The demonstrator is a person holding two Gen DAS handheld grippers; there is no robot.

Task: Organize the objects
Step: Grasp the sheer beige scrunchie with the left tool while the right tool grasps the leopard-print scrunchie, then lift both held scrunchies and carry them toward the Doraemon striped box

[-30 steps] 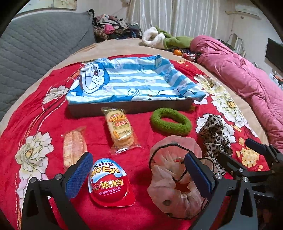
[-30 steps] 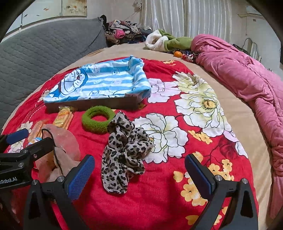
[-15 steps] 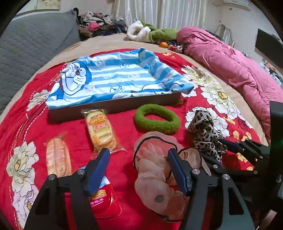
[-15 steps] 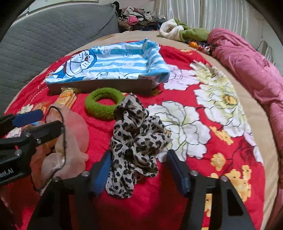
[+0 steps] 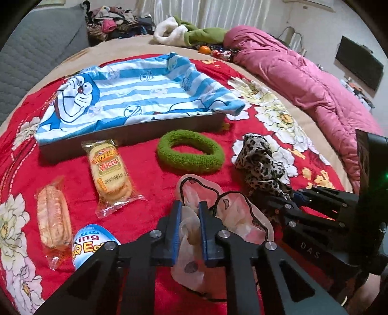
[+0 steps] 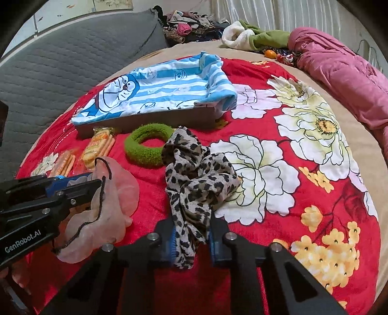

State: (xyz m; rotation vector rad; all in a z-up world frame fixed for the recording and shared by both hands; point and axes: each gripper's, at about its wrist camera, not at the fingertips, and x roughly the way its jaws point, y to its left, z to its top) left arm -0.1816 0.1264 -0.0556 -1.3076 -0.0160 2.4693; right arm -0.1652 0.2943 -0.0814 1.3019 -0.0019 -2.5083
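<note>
- My left gripper (image 5: 189,231), jaws just closed, pinches the sheer pink scrunchie (image 5: 225,223); I would lift gently.
- My right gripper (image 6: 191,238), likewise just closed, clamps the leopard-print fabric scrunchie (image 6: 194,179); I would carry both clear to the towel-lined tray (image 6: 145,122).

Red floral blanket (image 6: 278,232), pink quilt (image 5: 303,80), grey headboard (image 6: 72,58), heap of clothes (image 5: 114,21) beyond.
</note>
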